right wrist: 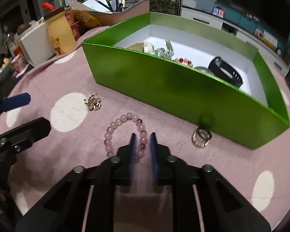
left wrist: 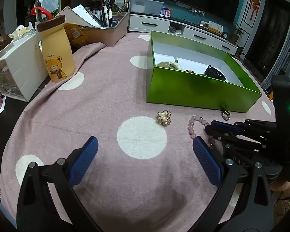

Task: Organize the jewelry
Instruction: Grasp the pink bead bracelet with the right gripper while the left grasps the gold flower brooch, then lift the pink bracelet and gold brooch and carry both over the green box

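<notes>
A pink bead bracelet [right wrist: 114,127] lies on the pink dotted cloth in front of the green box [right wrist: 164,85]. My right gripper [right wrist: 143,135] is shut on the bracelet's right side, with beads pinched between its blue pads. In the left wrist view the right gripper [left wrist: 209,127] comes in from the right onto the bracelet [left wrist: 191,125]. A gold flower brooch [left wrist: 164,117] lies left of the bracelet, and a gold ring [left wrist: 225,115] lies against the box's front wall [left wrist: 193,89]. My left gripper [left wrist: 145,143] hovers open over a white dot, holding nothing.
Inside the box are bead strings and a black band [right wrist: 226,73]. A yellow bear bottle [left wrist: 57,54], a white drawer unit [left wrist: 19,67] and a pen tray [left wrist: 114,29] stand at the back left. The cloth [left wrist: 110,89] covers the table to its edges.
</notes>
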